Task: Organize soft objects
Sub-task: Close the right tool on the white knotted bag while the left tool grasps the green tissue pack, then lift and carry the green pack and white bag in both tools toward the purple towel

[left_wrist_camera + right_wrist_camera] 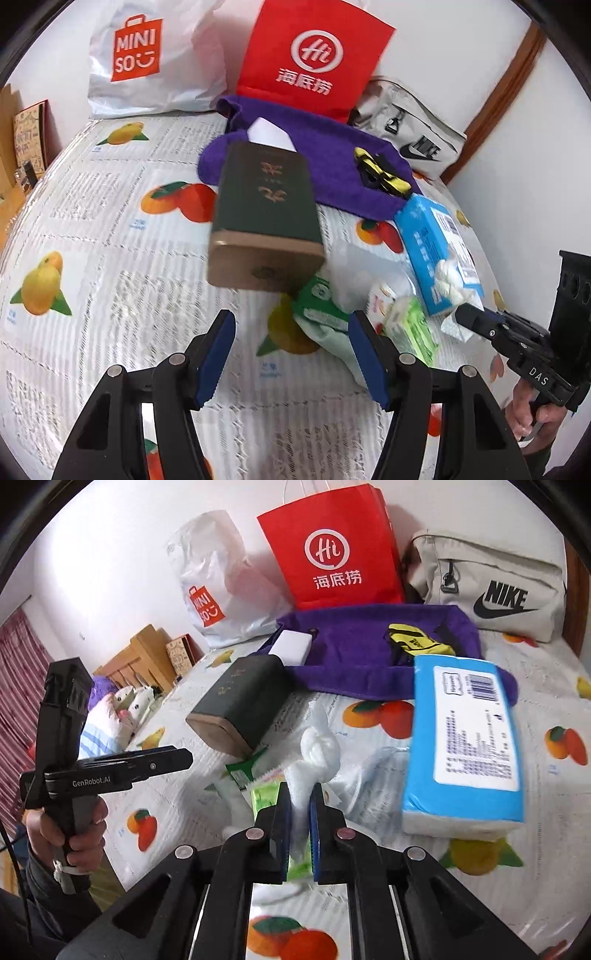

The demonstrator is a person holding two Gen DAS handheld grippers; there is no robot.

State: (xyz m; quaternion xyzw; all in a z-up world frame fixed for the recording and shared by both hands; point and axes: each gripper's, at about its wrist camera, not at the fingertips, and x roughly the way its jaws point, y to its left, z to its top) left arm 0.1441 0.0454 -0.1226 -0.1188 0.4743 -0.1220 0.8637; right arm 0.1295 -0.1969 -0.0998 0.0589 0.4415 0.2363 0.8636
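**Right tool pinching white tissue, left tool spread over the bed**

Right tool [300, 805]: blue pads pressed onto a twisted wad of white tissue [314, 753], which sticks up between the fingers. The tissue trails off toward the blue tissue pack [465, 738] just to its right; in the left wrist view the same wad [448, 280] sits at the near end of that pack [436, 251], with the right tool's tip [467, 317] against it.

Left tool [291, 354]: fingers spread wide, nothing between them, hovering above the bed sheet [110, 258] with its fruit print.

Just ahead of the left tool: small green wipes packets [321, 299] and a light green packet [410, 325], lying loose on the sheet. Beyond them a dark green box [266, 206], tilted, its far end on the purple towel [332, 166]. A white card [269, 134] lies on the towel just behind the box. A yellow-black strap item [380, 173] lies on the towel too.

At the wall: white MINISO bag [147, 62], red paper bag [314, 59], beige Nike bag [417, 133].

Right wrist view: left hand [70, 830] grips the left tool's handle.
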